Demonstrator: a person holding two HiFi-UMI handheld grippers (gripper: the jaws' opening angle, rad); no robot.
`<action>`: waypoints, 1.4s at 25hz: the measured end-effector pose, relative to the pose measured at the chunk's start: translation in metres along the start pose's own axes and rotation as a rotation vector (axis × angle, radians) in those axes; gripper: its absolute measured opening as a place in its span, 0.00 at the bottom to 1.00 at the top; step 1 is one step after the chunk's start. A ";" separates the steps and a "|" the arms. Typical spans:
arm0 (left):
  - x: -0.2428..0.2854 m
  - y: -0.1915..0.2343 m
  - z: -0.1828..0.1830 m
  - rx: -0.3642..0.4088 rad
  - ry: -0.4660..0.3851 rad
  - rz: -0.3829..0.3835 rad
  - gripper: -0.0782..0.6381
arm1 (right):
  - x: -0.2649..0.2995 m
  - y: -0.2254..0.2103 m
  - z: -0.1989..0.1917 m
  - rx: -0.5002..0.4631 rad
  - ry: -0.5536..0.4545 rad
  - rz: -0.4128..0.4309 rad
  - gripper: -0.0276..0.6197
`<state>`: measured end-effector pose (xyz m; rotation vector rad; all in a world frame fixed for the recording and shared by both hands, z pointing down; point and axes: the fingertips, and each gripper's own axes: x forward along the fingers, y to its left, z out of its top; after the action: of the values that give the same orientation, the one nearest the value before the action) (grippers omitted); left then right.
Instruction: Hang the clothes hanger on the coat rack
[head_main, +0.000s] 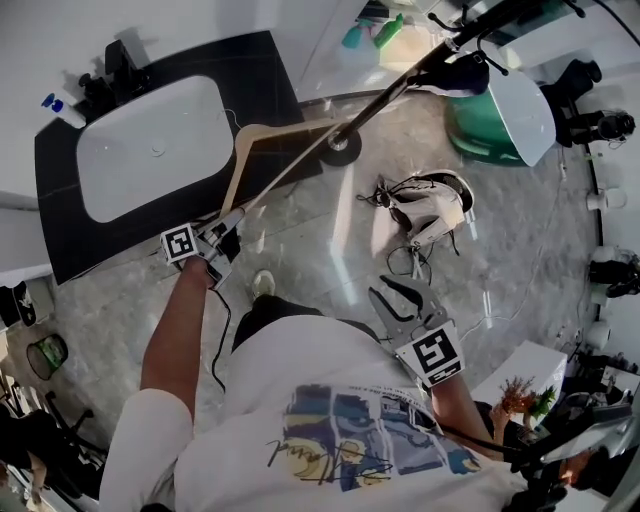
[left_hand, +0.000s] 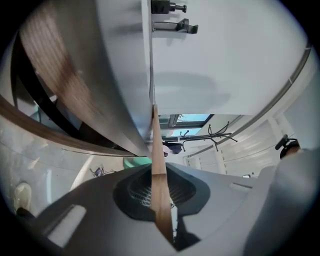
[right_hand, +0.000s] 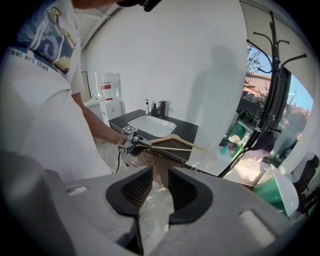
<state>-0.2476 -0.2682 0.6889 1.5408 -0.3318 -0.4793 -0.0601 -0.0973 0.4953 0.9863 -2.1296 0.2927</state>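
Observation:
A wooden clothes hanger (head_main: 258, 140) sticks out over the black counter's edge, and my left gripper (head_main: 232, 222) is shut on its lower end. In the left gripper view the hanger's wood (left_hand: 156, 145) runs edge-on between the closed pads of the left gripper (left_hand: 160, 192). The black coat rack (head_main: 400, 85) rises from its round base beside the counter; a dark garment hangs near its top. My right gripper (head_main: 385, 300) stays low near my body, open and with nothing in it. The right gripper view shows the right gripper (right_hand: 159, 187), the hanger (right_hand: 172, 141) and the coat rack (right_hand: 272, 90) beyond.
A white sink (head_main: 150, 145) is set in the black counter (head_main: 270, 70) at the upper left. Shoes (head_main: 425, 210) lie on the marble floor. A green bin with a white lid (head_main: 500, 115) stands beside the rack. A cable trails along the floor.

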 end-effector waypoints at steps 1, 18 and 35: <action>0.002 -0.004 -0.002 0.008 0.009 -0.008 0.16 | 0.000 0.000 0.000 -0.002 0.002 -0.001 0.19; 0.015 -0.104 -0.015 0.626 0.209 0.126 0.15 | 0.001 0.016 0.001 0.015 -0.062 0.001 0.19; 0.105 -0.254 -0.070 0.874 0.510 -0.088 0.15 | -0.031 0.005 -0.032 0.195 -0.104 -0.198 0.19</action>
<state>-0.1442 -0.2504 0.4257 2.4604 -0.0608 0.0371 -0.0341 -0.0613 0.4958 1.3421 -2.1038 0.3626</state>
